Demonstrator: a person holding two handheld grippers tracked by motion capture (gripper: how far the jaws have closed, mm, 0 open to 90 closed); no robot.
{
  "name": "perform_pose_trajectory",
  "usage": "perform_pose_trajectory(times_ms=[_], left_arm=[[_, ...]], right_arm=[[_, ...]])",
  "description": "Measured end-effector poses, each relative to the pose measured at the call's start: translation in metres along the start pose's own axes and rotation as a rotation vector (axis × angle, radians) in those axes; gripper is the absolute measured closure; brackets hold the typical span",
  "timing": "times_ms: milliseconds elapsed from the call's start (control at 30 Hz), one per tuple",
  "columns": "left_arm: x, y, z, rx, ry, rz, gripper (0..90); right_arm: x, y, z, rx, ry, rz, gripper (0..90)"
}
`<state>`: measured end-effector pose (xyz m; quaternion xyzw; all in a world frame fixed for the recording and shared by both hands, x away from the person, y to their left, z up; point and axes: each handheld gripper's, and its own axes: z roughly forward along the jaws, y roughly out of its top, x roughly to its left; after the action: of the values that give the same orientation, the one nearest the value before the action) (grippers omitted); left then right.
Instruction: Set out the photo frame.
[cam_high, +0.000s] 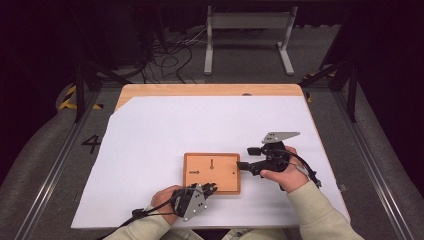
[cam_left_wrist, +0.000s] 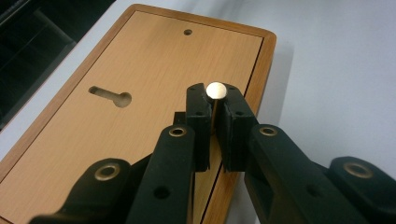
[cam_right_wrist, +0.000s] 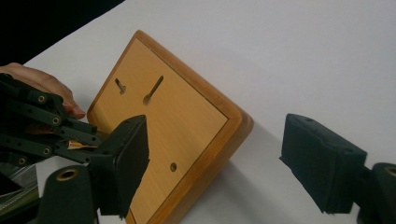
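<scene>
A flat wooden board (cam_high: 210, 166) with two keyhole slots and a small round hole lies on the white sheet. The left gripper (cam_high: 212, 188) is at the board's near edge, and its jaws (cam_left_wrist: 215, 105) are shut on a thin brass piece with a round end (cam_left_wrist: 216, 89). The board (cam_left_wrist: 140, 60) stretches away beneath them. The right gripper (cam_high: 244, 157) is held at the board's right edge, open. Its jaws (cam_right_wrist: 217, 133) stand wide apart with nothing gripped, and a corner of the board (cam_right_wrist: 187, 116) lies just ahead. The left gripper (cam_right_wrist: 70, 135) and a hand show at the far left there.
A white sheet (cam_high: 150, 145) covers most of the wooden table (cam_high: 210, 90). Beyond the table's far edge are a grey metal stand (cam_high: 248, 22) and loose cables (cam_high: 165, 55) on the floor. Dark frame legs stand on both sides.
</scene>
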<state>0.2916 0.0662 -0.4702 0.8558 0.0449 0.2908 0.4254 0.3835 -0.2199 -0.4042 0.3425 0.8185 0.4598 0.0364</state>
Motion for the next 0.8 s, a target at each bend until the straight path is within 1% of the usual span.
perform_pose_trajectory(times_ms=[100, 300, 400, 433, 533, 600, 800], left_arm=[[0.0, 0.0, 0.0, 0.001, -0.001, 0.002, 83.9], [-0.001, 0.0, 0.0, 0.001, -0.005, 0.002, 84.0], [-0.001, 0.0, -0.001, 0.002, -0.002, 0.002, 84.0], [-0.001, 0.0, -0.001, 0.002, -0.002, 0.002, 84.0], [-0.001, 0.0, -0.001, 0.003, -0.002, 0.002, 84.0], [-0.001, -0.001, -0.001, 0.007, 0.0, -0.006, 83.9], [-0.001, 0.0, -0.001, 0.005, 0.003, -0.002, 84.0]], right_arm=[[-0.002, 0.002, 0.012, 0.038, 0.011, 0.006, 23.5], [-0.003, 0.007, 0.029, 0.098, 0.048, 0.017, 22.3], [-0.003, 0.007, 0.038, 0.124, 0.066, 0.023, 21.9], [-0.003, 0.007, 0.038, 0.124, 0.066, 0.023, 21.9], [-0.003, 0.007, 0.047, 0.155, 0.086, 0.021, 21.4], [-0.003, 0.008, 0.051, 0.164, 0.105, 0.018, 20.7], [-0.004, 0.01, 0.056, 0.181, 0.119, 0.018, 20.7]])
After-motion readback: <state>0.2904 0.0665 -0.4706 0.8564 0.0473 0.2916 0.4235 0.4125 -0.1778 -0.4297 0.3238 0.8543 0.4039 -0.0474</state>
